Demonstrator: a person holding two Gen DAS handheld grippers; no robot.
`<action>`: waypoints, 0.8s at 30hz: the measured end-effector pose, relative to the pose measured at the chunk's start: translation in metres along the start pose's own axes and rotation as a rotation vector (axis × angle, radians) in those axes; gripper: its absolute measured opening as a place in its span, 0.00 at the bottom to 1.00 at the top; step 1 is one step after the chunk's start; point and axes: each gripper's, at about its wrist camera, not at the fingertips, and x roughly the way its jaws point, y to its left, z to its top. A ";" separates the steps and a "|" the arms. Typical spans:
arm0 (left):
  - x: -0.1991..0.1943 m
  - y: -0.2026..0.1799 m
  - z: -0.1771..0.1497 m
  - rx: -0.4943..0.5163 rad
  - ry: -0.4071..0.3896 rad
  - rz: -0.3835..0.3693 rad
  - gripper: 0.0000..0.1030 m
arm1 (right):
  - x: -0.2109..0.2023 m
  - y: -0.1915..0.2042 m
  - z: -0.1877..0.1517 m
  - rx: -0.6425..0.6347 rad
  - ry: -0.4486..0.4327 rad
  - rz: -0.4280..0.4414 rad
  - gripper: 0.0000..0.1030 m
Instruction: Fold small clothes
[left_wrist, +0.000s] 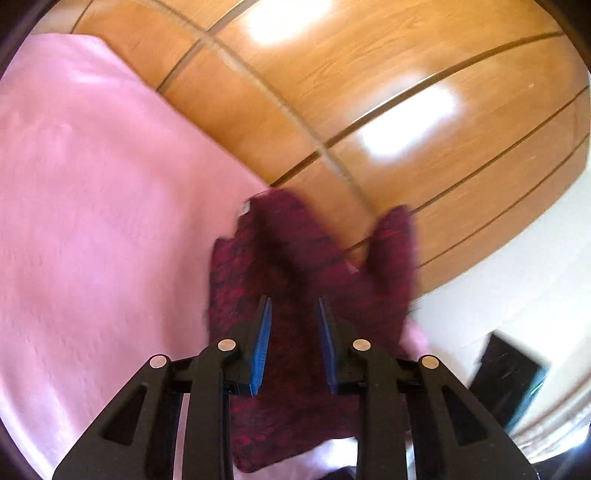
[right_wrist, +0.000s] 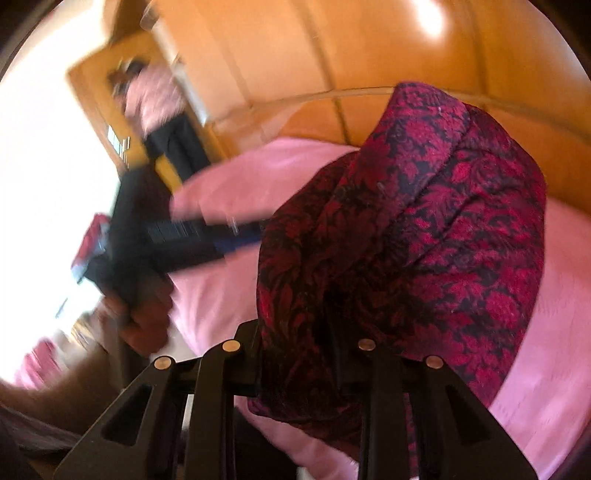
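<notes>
Mid-fold, the right gripper (right_wrist: 295, 332) held the dark red patterned garment (right_wrist: 424, 221) bunched above the pink blanket (right_wrist: 535, 332), while the left gripper (left_wrist: 294, 314) stood part-open, gripping nothing visible; laying it flat seemed next.

A dark red floral-patterned garment (right_wrist: 424, 229), bunched and draped, hangs over the pink bedding (right_wrist: 236, 184).

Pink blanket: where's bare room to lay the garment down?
Free: the wide stretch of pink blanket left of the maroon garment, up to the wooden panelling. Crowded: the strip by the panelling, where the garment bunches at the right gripper.
</notes>
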 end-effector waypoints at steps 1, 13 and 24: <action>-0.003 -0.003 0.003 0.003 0.002 -0.023 0.38 | 0.012 0.009 -0.003 -0.050 0.020 -0.028 0.24; 0.079 -0.074 0.006 0.283 0.180 0.089 0.20 | 0.040 0.042 -0.042 -0.292 0.033 -0.168 0.26; 0.062 -0.073 0.014 0.284 0.128 0.177 0.15 | -0.062 -0.028 -0.030 -0.011 -0.092 0.216 0.66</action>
